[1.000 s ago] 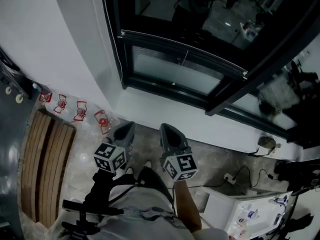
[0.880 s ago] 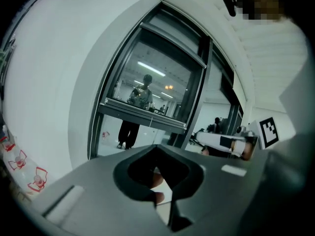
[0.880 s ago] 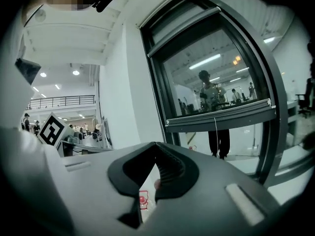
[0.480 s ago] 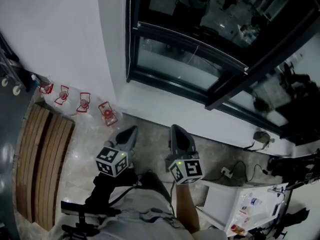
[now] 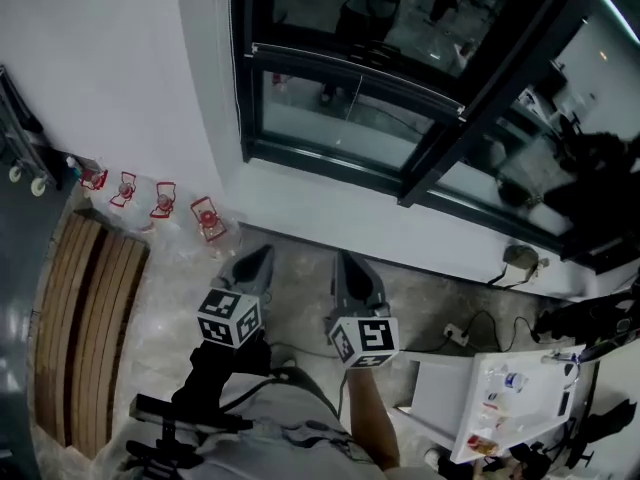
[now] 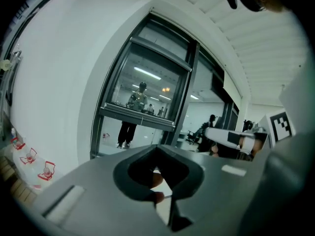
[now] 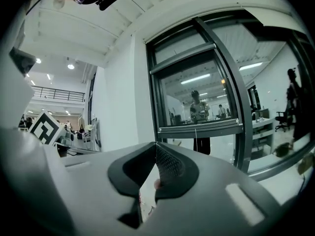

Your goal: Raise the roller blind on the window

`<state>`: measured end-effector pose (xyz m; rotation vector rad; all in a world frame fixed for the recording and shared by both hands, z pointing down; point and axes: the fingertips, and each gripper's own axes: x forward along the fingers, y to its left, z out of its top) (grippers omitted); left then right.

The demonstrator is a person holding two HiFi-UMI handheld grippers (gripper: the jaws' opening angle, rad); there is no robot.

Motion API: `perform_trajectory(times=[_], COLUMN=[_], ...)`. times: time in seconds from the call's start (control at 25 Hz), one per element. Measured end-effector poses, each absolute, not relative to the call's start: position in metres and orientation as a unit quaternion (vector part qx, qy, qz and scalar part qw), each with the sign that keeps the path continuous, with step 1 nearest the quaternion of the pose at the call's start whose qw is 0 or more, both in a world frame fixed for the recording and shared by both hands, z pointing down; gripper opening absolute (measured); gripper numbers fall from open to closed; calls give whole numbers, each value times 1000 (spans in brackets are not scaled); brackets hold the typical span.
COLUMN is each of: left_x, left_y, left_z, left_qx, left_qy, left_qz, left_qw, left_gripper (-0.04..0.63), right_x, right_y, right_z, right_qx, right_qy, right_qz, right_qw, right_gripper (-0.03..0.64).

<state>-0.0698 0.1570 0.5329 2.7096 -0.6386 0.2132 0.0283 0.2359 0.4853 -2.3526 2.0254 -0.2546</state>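
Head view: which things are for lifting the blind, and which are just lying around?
For the job: window, blind's bottom bar, left claw, right claw.
Just lying about: red stands, wooden slats, plug strip, white table.

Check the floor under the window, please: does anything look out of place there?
Nothing looks broken or spilled. Two things look untidy: a row of small bottles with red labels sits on the floor against the white wall, and a loose cable lies on the floor at the right.
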Motion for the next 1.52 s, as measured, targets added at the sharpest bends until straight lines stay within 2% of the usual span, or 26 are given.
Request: perform_trajectory(times=[0.32, 1.04, 1.52], left_x=[-71, -73, -93], left_y=[228, 227, 209], left_z=[528, 466, 469], left_qx=[956, 970, 970], left_qy=[-235, -224, -224], left_qz=[96, 31, 27], left_qw=[147, 85, 89], left_gripper=[-2, -2, -3], right_x=[21, 6, -13], right_y=[302, 307, 290], right_z=[484, 433, 439], right_qx=[-742, -780, -780], right_qy=[665, 623, 624], right_qz=[-85, -30, -30], right_qw=[25, 43, 33], right_gripper=[2, 0, -2])
